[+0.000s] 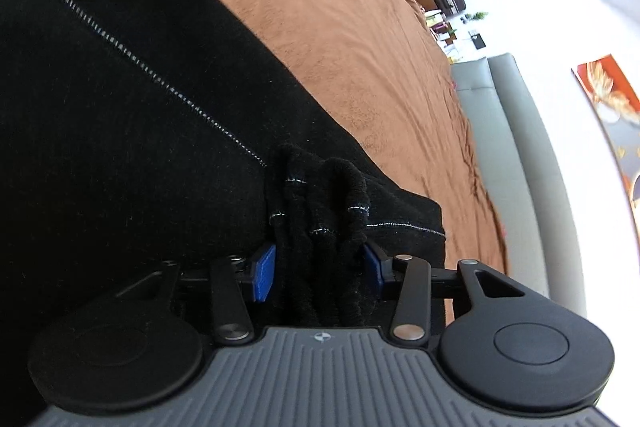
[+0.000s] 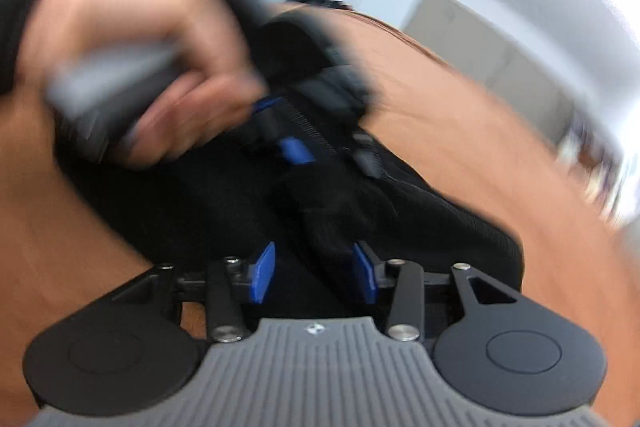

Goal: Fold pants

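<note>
The black knit pants [image 1: 120,115] lie on the rust-brown bed cover [image 1: 340,27]. The left gripper [image 1: 320,267] has its jaws pinching a bunched, gathered edge of the fabric, with the silver-stitched seam [image 1: 120,43] running away from the jaws to the upper left: this marks the long axis. In the right wrist view, the right gripper [image 2: 314,273] has its jaws partly spread around a raised fold of the pants; whether they bite it cannot be told. The left gripper lies just ahead of it, both at one end. Heavy blur obscures the person's hand [image 2: 160,67], and the far end of the pants is cut off.
</note>
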`<state>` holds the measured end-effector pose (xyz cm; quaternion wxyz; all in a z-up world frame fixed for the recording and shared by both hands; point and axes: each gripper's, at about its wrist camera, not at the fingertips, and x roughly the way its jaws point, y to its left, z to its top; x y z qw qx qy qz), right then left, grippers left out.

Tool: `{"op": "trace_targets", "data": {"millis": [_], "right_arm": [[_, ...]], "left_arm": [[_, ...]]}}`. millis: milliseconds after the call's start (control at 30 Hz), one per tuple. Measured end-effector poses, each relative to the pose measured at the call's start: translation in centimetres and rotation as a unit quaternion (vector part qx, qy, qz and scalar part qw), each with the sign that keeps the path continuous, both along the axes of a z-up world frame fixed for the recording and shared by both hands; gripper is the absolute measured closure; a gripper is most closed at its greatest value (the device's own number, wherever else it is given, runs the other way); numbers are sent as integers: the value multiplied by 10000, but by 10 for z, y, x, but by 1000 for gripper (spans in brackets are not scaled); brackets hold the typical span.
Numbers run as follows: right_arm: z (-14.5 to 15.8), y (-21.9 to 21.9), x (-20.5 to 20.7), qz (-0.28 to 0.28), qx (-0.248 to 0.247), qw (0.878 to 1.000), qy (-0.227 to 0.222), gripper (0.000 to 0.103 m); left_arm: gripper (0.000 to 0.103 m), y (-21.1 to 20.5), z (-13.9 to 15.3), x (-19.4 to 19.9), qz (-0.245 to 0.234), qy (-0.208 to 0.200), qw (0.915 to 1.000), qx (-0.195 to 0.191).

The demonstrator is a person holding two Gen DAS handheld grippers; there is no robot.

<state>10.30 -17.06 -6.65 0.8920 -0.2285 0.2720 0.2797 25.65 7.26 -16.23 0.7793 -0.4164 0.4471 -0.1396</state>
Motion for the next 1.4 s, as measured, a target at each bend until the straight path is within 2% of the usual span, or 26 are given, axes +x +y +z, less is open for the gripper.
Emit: {"op": "trace_targets", "data": {"millis": [100,200,267,333,367,433,500,567,633,667,733,767,833,867,900,933,967,1000,1100,1200,1333,1400], "right_arm": [[22,-45,26,-916,688,9934,96,64],[20,-74,48,-1810,814,9801,61,64],[10,-84,60,-2094,942,9729,271,64],[-6,-86,67,-2159,984,9691,670,64],[-12,-83,65,-2185,878,9694,686,64],[-24,-71,33,-2120,672,9737,486,64],[-27,-64,23,-2039,533,9768,377,64],[-29,-72,13,-2048,558,9765,383,64],[-32,-76,13,-2068,656,9751,454,64],[-34,-82,15,-2084,744,9739,515,64],[-35,-89,10,-2097,886,9716,641,64],[-33,-92,10,-2093,930,9711,673,64],[-32,-94,8,-2076,979,9710,676,64],[-29,-95,8,-2068,1003,9711,646,64],[-26,-95,5,-2065,1068,9707,599,63],[-23,-97,2,-2055,1191,9698,547,63],[-21,-99,-1,-2046,1326,9685,501,63],[-17,-100,-4,-2046,1481,9665,456,63],[-8,-97,-10,-2039,1800,9617,329,63],[1,-81,-11,-1879,2031,9605,300,63],[10,-39,-15,-1401,2071,9677,324,62],[14,-12,-14,-1122,2027,9721,371,62]], "left_arm": [[51,-9,20,1,141,-203,9995,211],[48,-18,50,-22,292,-809,9947,557],[43,-28,70,-35,181,-1322,9880,778],[40,-42,84,-43,-171,-1730,9804,922],[39,-51,87,-43,-393,-1839,9775,958],[39,-67,87,-40,-731,-1895,9729,1104],[39,-79,81,-40,-927,-1897,9689,1294],[39,-87,70,-41,-1045,-1777,9676,1461],[40,-93,57,-47,-1105,-1534,9652,1808],[45,-91,50,-48,-1093,-1404,9649,1931],[51,-81,35,-56,-1045,-1296,9680,1880],[58,-77,35,-54,-1027,-1312,9690,1822],[59,-61,37,-64,-982,-1317,9724,1657],[55,-56,44,-67,-919,-1351,9744,1546],[50,-50,52,-72,-837,-1420,9758,1435],[31,-40,61,-82,-687,-1507,9774,1313],[18,-29,69,-94,-480,-1592,9784,1228],[14,-18,78,-106,-257,-1693,9784,1161],[14,28,96,-142,354,-1844,9772,991],[13,79,106,-185,1070,-1877,9703,1084],[10,151,110,-243,2241,-1718,9483,1451],[7,183,107,-264,2665,-1570,9392,1492]]}}
